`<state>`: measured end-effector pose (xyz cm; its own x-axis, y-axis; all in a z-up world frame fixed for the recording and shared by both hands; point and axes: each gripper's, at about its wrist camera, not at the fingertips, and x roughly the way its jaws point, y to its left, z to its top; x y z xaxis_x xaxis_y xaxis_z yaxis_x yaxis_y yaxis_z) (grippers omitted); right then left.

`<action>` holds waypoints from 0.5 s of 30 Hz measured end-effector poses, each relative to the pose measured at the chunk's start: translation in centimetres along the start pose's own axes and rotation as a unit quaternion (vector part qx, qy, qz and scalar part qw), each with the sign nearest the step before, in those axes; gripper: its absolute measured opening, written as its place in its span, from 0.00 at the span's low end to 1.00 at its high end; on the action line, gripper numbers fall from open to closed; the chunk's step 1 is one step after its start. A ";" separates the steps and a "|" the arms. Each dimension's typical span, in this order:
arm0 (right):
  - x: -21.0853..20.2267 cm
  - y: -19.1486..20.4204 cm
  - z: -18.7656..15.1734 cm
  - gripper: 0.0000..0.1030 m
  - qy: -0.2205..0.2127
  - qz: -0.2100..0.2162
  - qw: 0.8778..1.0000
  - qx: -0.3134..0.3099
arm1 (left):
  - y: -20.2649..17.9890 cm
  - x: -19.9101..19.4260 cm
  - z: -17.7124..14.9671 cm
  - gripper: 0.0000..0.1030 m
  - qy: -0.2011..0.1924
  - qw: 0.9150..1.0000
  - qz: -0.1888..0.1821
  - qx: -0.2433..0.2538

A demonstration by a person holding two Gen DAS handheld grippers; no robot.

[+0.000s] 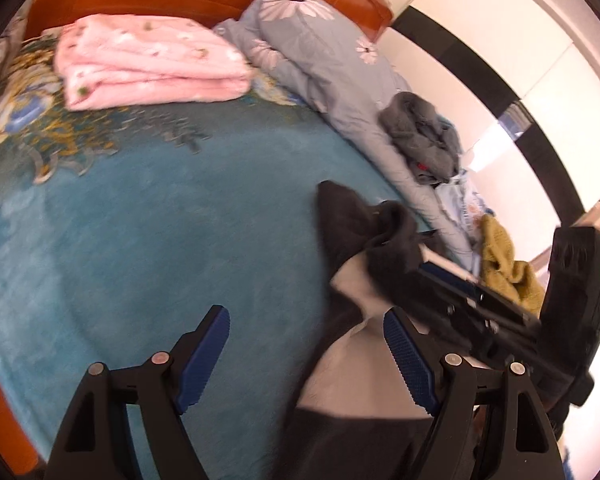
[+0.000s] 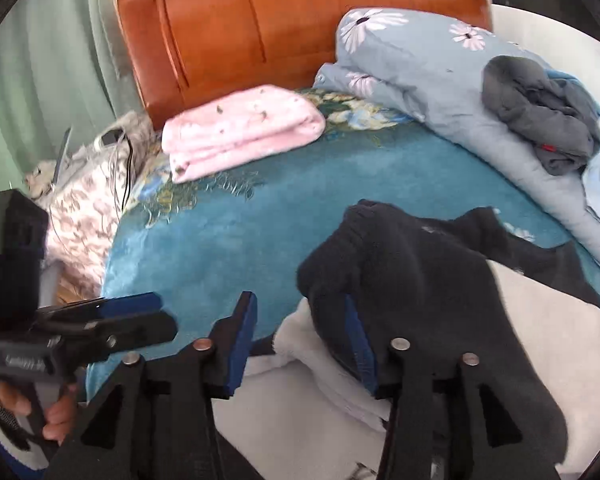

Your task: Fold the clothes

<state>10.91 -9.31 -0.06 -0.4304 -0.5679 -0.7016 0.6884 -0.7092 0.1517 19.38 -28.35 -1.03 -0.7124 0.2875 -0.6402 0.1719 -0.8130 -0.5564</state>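
A black garment with a white fleecy lining (image 2: 420, 264) lies crumpled on the teal bedspread (image 2: 236, 240). My right gripper (image 2: 300, 332) stands open at its near edge. The black cloth drapes over the right finger (image 2: 360, 344), and the white lining shows between the jaws, which do not press on it. My left gripper (image 1: 306, 360) is open wide above the bedspread (image 1: 140, 240), at the left edge of the same garment (image 1: 364, 232). In the left wrist view the right gripper (image 1: 440, 276) reaches into the garment from the right. The left gripper (image 2: 156, 316) shows at the left of the right wrist view.
A folded pink blanket (image 2: 240, 128) lies by the orange wooden headboard (image 2: 260, 20). A grey-blue floral duvet (image 2: 440, 80) runs along the right side and carries a pile of grey clothes (image 2: 540, 120). A yellow-green garment (image 1: 504, 264) lies further right. A hand (image 2: 52, 412) holds the left gripper.
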 end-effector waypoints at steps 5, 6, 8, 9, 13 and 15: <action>-5.8 -5.9 -1.7 0.47 -0.046 -0.067 0.994 0.075 | -4.4 3.2 2.7 0.80 0.022 0.999 -0.004 0.040; -6.9 -7.3 -2.2 0.48 -0.051 -0.092 0.990 0.091 | -5.1 3.8 3.2 0.80 0.023 0.999 -0.001 0.048; -8.7 -10.1 -3.2 0.48 -0.052 -0.137 0.981 0.130 | -6.1 5.1 4.2 0.80 0.029 0.998 0.014 0.061; -9.4 -11.5 -3.9 0.48 -0.051 -0.149 0.976 0.152 | -6.3 5.6 4.5 0.80 0.032 0.997 0.022 0.065; -11.2 -15.8 -6.7 0.48 -0.043 -0.174 0.959 0.222 | -5.5 7.5 4.5 0.80 0.046 0.996 0.055 0.060; -11.2 -17.1 -8.0 0.48 -0.036 -0.179 0.952 0.245 | -4.3 8.4 4.2 0.80 0.060 0.995 0.067 0.043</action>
<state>8.58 12.53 -0.39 -0.6376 -0.2675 -0.7224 0.1429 -0.9626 0.2303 9.80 -24.55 -1.83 -0.5994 0.2281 -0.7672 0.1977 -0.8867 -0.4180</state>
